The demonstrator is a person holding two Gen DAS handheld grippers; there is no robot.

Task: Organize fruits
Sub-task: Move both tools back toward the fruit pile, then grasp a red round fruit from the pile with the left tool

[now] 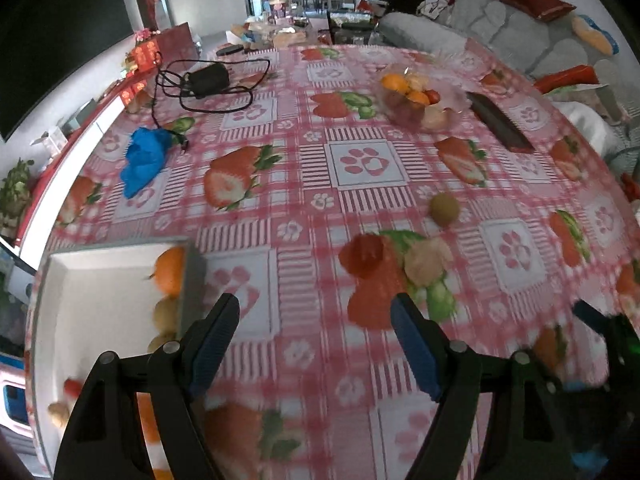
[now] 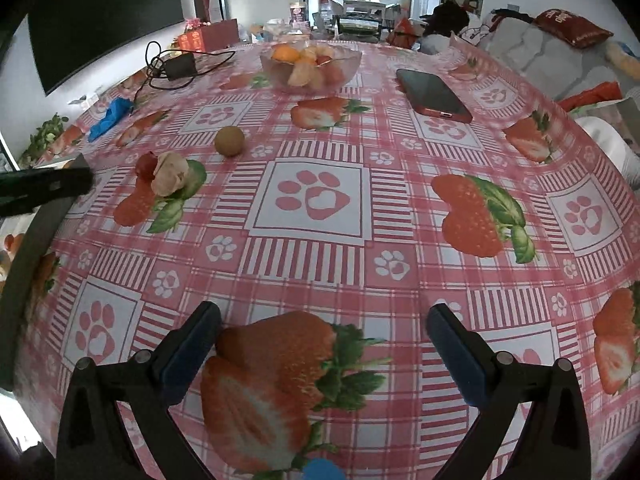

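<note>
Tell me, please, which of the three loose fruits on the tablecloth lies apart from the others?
The round brown fruit: it sits alone, while the small red fruit and the pale lumpy fruit lie touching each other.

Empty tongs [image 2: 322, 352] over tablecloth [image 2: 400, 208] (parted)

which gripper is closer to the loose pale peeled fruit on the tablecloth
Left. The left gripper hangs open just short of the pale peeled fruit. The right gripper, also open, sits well back and off to its right.
</note>
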